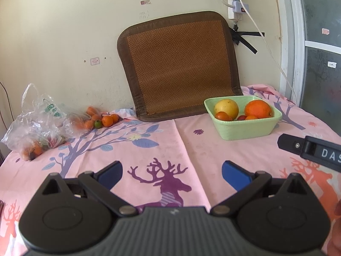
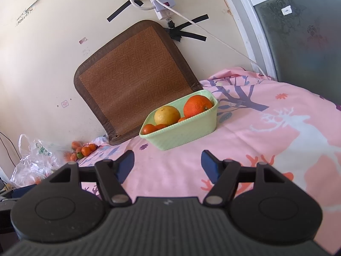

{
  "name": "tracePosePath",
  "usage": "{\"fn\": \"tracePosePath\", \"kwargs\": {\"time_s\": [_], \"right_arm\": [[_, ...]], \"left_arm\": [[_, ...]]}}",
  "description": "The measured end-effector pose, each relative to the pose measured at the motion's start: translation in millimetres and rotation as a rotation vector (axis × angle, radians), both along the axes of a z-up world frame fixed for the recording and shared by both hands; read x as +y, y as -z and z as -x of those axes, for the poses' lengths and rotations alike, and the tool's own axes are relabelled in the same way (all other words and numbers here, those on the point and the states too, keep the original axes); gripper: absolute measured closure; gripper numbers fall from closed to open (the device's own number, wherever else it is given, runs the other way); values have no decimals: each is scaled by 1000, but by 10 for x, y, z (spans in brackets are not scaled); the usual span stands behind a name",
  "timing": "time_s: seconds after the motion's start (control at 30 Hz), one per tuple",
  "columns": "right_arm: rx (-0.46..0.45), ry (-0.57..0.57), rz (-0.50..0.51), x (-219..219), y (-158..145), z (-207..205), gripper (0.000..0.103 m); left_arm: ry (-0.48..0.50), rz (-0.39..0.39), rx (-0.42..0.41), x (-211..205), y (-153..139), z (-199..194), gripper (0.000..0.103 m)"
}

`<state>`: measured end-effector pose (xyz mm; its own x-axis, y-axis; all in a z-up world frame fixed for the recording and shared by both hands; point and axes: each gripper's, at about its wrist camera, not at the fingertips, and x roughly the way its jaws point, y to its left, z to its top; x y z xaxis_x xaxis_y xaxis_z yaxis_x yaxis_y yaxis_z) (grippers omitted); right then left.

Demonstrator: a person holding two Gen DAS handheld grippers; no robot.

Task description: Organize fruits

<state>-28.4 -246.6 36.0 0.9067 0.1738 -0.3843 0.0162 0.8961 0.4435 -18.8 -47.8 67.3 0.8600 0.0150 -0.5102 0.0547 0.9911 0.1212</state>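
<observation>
A light green basket (image 1: 247,129) stands on the pink cloth at the back right. It holds a yellow fruit (image 1: 226,108), a big orange (image 1: 258,108) and a few small orange fruits. It also shows in the right wrist view (image 2: 183,134). A pile of small oranges with one green fruit (image 1: 102,120) lies at the back left by the wall, also in the right wrist view (image 2: 83,150). My left gripper (image 1: 172,171) is open and empty over the cloth. My right gripper (image 2: 168,161) is open and empty, short of the basket.
A clear plastic bag (image 1: 36,125) with more fruit lies at the far left. A brown woven mat (image 1: 181,64) leans on the wall behind. A white cable and power strip (image 1: 236,4) hang above. Part of the right gripper (image 1: 311,149) shows at the right edge.
</observation>
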Motion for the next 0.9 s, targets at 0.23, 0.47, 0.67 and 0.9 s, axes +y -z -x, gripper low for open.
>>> {"fn": "tracePosePath", "kwargs": {"time_s": [0.23,0.47,0.67,0.9], "right_arm": [[-3,4,-3,-12,-10,15,32],[-2,2,-2,-6,-14,17,32],[0,-1,0,6,-15,18,32],[1,1,-1,13,-12,15,32]], "left_arm": [[-5,2,13,-5,7,-11,0],[-15,-10,23,0,27,-30,0],[-14,-14,29,-7,38,-34,0],[-1,-10,43,-15,52,-45,0]]}}
